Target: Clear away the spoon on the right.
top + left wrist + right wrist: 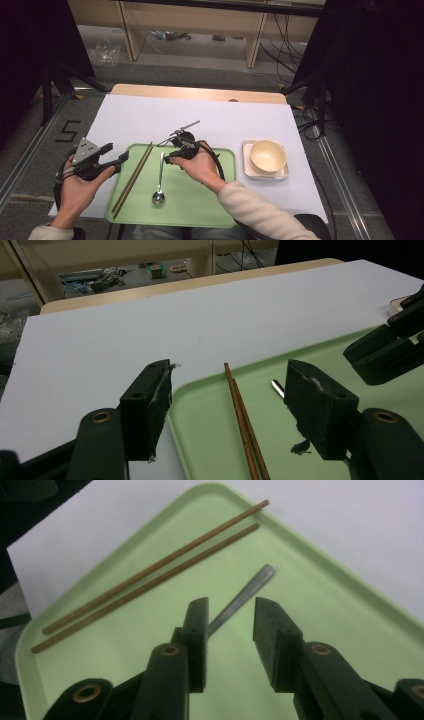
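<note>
From above, your right tongs (170, 156) hover over the green tray (220, 200), right at the handle end of the spoon (159, 180), which lies on the tray beside the chopsticks (132, 179). Your left tongs (120, 152) sit at the tray's left edge, spread apart. A bowl (268, 155) rests on a plate (248, 170) to the right on the desk (150, 115).

In the left gripper view, your tongs gape wide, the chopsticks between them.

In the right gripper view, your tongs stand slightly apart over the spoon handle, gripping nothing.
</note>
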{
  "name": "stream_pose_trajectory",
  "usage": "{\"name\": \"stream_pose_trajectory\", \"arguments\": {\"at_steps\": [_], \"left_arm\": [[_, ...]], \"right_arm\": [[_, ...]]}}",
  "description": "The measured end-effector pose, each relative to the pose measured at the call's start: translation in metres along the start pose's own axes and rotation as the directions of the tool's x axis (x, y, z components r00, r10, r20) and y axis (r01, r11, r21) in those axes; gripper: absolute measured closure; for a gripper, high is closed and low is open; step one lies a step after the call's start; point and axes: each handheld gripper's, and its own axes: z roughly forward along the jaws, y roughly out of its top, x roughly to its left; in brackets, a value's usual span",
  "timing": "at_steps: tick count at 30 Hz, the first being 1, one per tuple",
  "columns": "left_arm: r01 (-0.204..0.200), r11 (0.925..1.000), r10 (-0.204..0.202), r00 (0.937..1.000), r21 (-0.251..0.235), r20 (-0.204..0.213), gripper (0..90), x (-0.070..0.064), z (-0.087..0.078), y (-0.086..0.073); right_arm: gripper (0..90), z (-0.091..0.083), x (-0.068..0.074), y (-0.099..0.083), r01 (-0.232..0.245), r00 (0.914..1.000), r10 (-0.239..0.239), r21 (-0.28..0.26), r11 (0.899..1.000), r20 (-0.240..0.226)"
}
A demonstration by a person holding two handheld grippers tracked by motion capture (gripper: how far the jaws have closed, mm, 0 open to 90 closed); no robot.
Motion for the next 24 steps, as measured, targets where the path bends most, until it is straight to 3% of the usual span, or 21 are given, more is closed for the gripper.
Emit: {"name": "stream_pose_trajectory", "arguments": {"at_steps": [6,7,9,15,18,19,20,21,22,23,24], "left_arm": [[-0.004,1.0000,0.004,1.0000,0.002,0.003,35.3,0.000,0.000,0.000],[-0.006,1.0000,0.006,1.0000,0.004,0.004,35.3,0.000,0.000,-0.001],[-0.007,1.0000,0.007,1.0000,0.006,-0.001,35.1,-0.001,0.001,-0.001],[-0.008,0.9999,0.008,1.0000,0.008,-0.004,34.4,-0.001,0.002,-0.001],[-0.014,0.9998,0.014,0.9999,0.012,-0.003,34.2,-0.002,0.002,-0.001],[-0.014,0.9998,0.014,0.9999,0.012,-0.003,33.9,-0.002,0.002,-0.001],[-0.015,0.9998,0.015,0.9999,0.013,-0.004,33.8,-0.002,0.002,-0.001],[-0.014,0.9998,0.014,0.9999,0.011,-0.004,33.6,-0.002,0.002,-0.001],[-0.012,0.9999,0.012,0.9999,0.009,-0.005,33.4,-0.001,0.001,-0.001],[-0.008,1.0000,0.008,1.0000,0.004,-0.005,33.2,-0.001,0.001,-0.002],[-0.006,1.0000,0.006,1.0000,0.002,-0.004,32.9,-0.001,0.001,-0.001]], "right_arm": [[58.9,-0.029,-0.016,-0.001,0.051,0.9939,-0.051,-0.002,0.999,0.098],[56.4,-0.034,-0.021,-0.002,0.072,0.9887,-0.071,-0.007,0.997,0.132],[52.2,-0.045,-0.033,-0.004,0.123,0.9793,-0.127,0.033,0.992,0.158],[49.4,-0.074,-0.063,-0.016,0.155,0.9571,-0.162,0.046,0.987,0.241],[44.2,-0.083,-0.071,-0.019,0.132,0.9588,-0.146,0.075,0.988,0.244],[43.6,-0.087,-0.076,-0.020,0.168,0.9544,-0.180,0.070,0.983,0.238],[42.6,-0.089,-0.076,-0.021,0.160,0.9570,-0.174,0.079,0.984,0.232],[41.3,-0.093,-0.079,-0.021,0.177,0.9521,-0.193,0.088,0.980,0.237],[41.2,-0.096,-0.080,-0.022,0.149,0.9573,-0.167,0.090,0.985,0.236],[41.1,-0.100,-0.084,-0.023,0.180,0.9471,-0.200,0.100,0.979,0.251],[41.0,-0.105,-0.088,-0.023,0.185,0.9449,-0.205,0.102,0.977,0.255]]}}
